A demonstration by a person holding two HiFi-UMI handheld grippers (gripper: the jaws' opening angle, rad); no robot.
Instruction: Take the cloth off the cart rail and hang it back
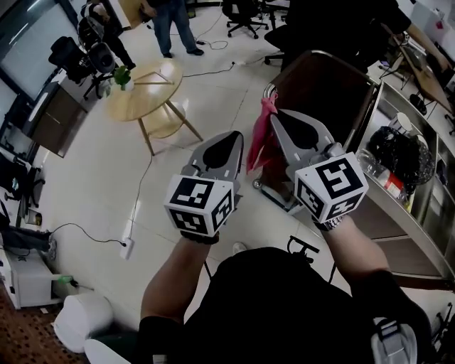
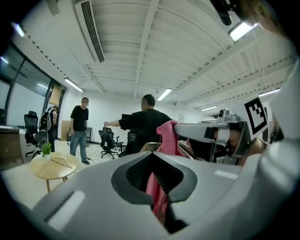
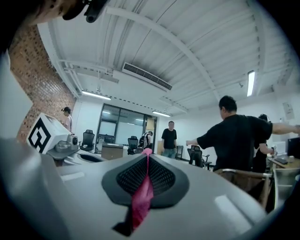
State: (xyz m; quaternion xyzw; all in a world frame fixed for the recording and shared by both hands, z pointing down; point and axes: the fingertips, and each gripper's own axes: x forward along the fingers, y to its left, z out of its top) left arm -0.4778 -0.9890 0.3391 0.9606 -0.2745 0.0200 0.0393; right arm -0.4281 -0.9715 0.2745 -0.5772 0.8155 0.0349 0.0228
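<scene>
Two grippers shared one pink cloth (image 1: 261, 136). The left gripper (image 1: 227, 138) had its jaws pressed together on a lower fold. The right gripper (image 1: 279, 114) pinched a narrow strip of the cloth between closed jaws, as the right gripper view showed (image 3: 141, 200).

To the right stood a metal cart (image 1: 398, 213). Its open shelf held a dark glossy bundle (image 1: 397, 153), a clear bottle (image 1: 369, 166) just beside it, and something red (image 1: 393, 186) that was too small to tell. On the round wooden table (image 1: 146, 96) a small pot carried a green plant (image 1: 122, 75).

The cart rail (image 1: 346, 65), a chrome tube, curved round the cart's near end. The cloth's top lay close to the rail's corner, but no view showed whether the two touched. Between table and cart the pale floor (image 1: 106, 170) lay open, crossed by a thin cable that ran to a power strip (image 1: 126, 246). Two people (image 1: 174, 25) stood at the far edge of the floor, with office chairs (image 1: 245, 18) near them, all well apart from the grippers.

The cloth was bright pink and soft, bunched into vertical folds. In the left gripper view it rose from the jaws (image 2: 157, 194) to a rumpled peak at the tip of the other gripper (image 2: 206, 132). It hung in the air beside the cart's end.
</scene>
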